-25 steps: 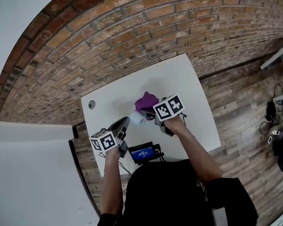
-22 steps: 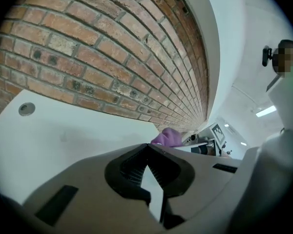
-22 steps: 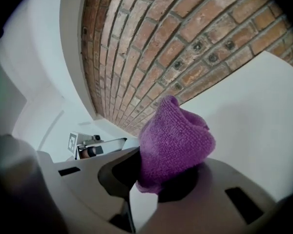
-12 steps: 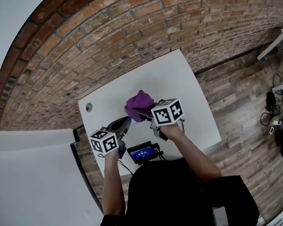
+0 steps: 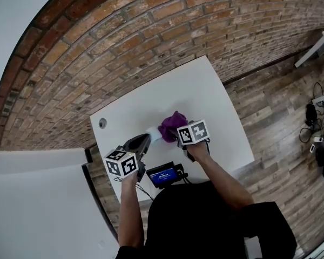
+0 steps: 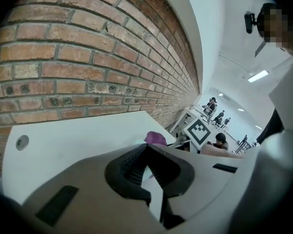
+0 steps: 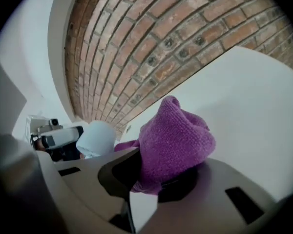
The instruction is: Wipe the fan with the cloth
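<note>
A small pale fan [image 5: 154, 134] is on the white table [image 5: 205, 96], seen as a rounded pale-blue dome [image 7: 97, 138] in the right gripper view. My left gripper [image 5: 144, 141] is shut, with its black tips right at the fan's near-left side; its own view [image 6: 146, 152] shows the jaws closed but not whether they pinch any part of the fan. The right gripper [image 5: 179, 134] is shut on a bunched purple cloth [image 5: 171, 125], which bulges out of the jaws [image 7: 156, 179] just right of the fan and touches it or nearly so. The cloth [image 6: 156, 137] peeks above the left jaws.
A brick wall [image 5: 151, 42] runs along the table's far edge. A black device with a blue screen [image 5: 164, 175] sits at the near edge between my arms. A round grommet [image 5: 102, 123] marks the far-left corner. Wooden floor [image 5: 270, 107] lies to the right, with cables [image 5: 316, 128].
The right gripper swept the cloth left over the fan, covering it half a second ago, then came back right and lower, so the fan shows again. The left gripper rolled slightly.
</note>
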